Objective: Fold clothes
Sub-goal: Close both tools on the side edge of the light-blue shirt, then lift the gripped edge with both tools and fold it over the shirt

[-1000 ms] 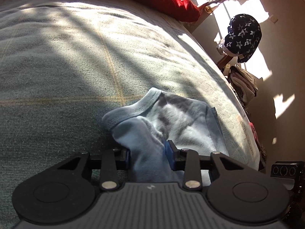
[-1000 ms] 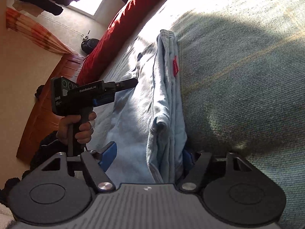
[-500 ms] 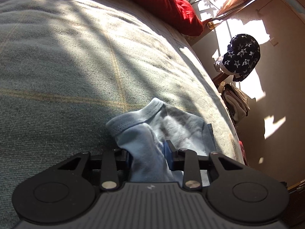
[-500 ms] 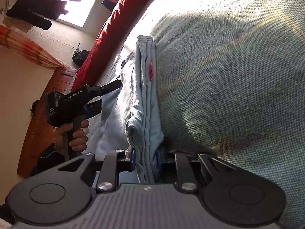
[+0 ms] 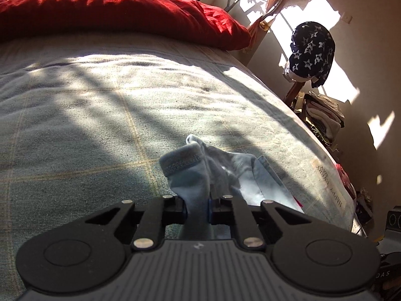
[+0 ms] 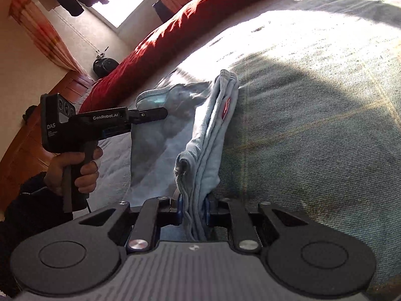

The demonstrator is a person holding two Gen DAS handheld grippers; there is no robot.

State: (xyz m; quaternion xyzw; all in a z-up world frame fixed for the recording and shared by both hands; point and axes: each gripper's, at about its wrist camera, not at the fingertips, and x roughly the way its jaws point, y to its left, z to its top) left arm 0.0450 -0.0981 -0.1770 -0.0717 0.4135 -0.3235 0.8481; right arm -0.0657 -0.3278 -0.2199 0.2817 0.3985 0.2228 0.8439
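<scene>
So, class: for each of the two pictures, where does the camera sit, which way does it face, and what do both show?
Left wrist: on the left gripper, looking along its fingers over the bed to the red pillow; fingers pinch the light blue garment.
Right wrist: on the right gripper, facing across the bed; the person's hand shows.
Shared: garment, bed, pillow.
</scene>
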